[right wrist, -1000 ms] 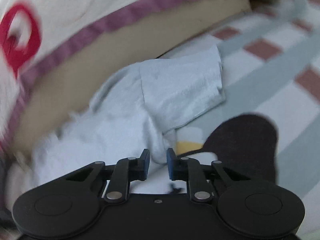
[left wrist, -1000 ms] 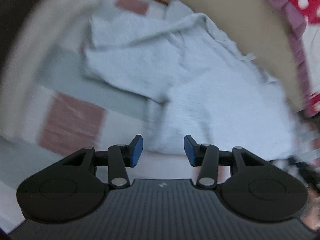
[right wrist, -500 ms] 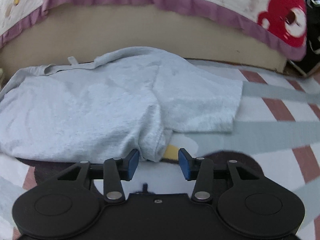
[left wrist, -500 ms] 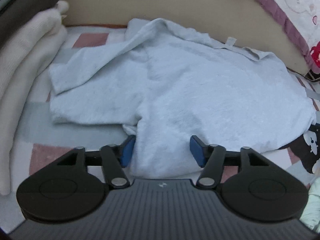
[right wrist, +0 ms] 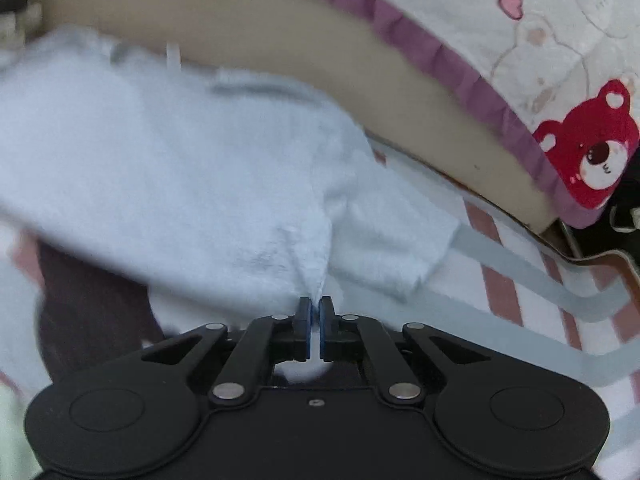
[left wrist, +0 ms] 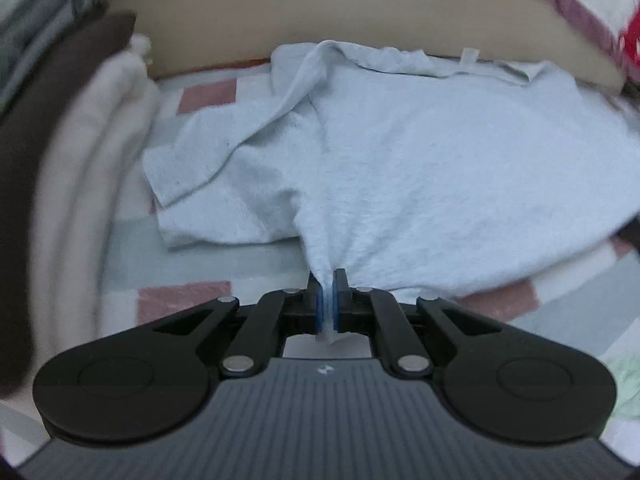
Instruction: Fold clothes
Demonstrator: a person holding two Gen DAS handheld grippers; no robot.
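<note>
Left wrist view: left gripper (left wrist: 328, 294) jaws clamp the pale blue shirt (left wrist: 420, 168) hem; its body stretches toward 12 o'clock across the checked bed (left wrist: 132, 248). Right gripper (right wrist: 314, 322) jaws likewise pinch its near edge.

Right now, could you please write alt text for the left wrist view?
The left hand-held gripper is shut on the near edge of a pale blue T-shirt spread on a checked blanket. Folded cream and dark clothes are stacked to the left.
</note>
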